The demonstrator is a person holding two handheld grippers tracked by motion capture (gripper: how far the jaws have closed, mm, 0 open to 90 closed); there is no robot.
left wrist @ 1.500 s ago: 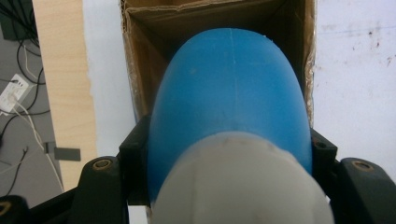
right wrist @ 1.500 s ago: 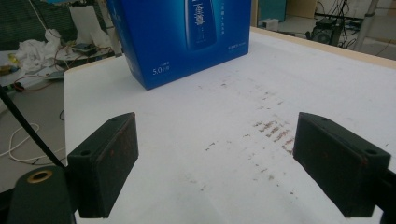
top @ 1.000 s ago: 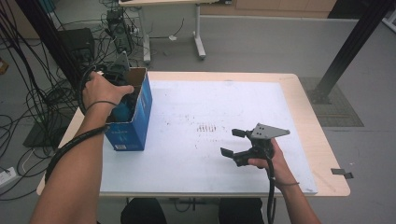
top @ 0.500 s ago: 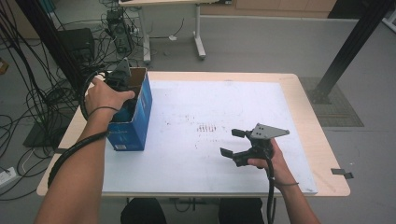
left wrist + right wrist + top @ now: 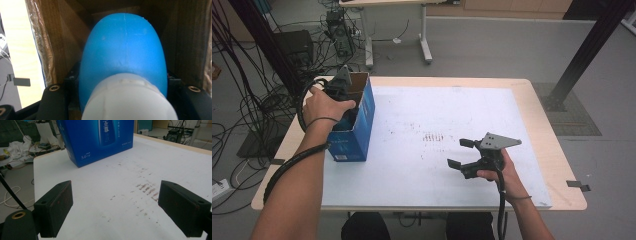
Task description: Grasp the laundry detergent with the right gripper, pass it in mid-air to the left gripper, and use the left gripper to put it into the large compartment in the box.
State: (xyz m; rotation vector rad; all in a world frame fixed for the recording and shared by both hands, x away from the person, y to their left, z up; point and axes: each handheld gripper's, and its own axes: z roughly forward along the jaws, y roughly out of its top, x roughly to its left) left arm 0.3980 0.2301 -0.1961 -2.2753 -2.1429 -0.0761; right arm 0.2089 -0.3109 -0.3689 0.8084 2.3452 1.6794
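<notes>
Where the left gripper (image 5: pixel 343 92) reaches down into the open top of the blue carton (image 5: pixel 357 125), its jaws are closed on a blue bottle with a white cap (image 5: pixel 123 57); the left gripper view looks along the bottle, the cap nearest the lens and blurred, brown cardboard walls on both sides. The bottle's lower end and any label are out of sight, and from the high view the bottle is hidden by the hand and the carton wall.

Carton: blue printed sides, brown inside, standing near the left edge of the counter (image 5: pixel 532 100); its top is cut off in the right gripper view, with print only partly legible.

Left hand (image 5: pixel 324 106): wrapped over the gripper body, covering most of it; a black cable loops beside the wrist.

Right gripper (image 5: pixel 460 153): held low over the white sheet (image 5: pixel 412 165), well apart from the carton, jaws wide open with nothing between them; the grey plate sits on top.

Sheet: faint reddish-brown marks near the middle, too small to read.
</notes>
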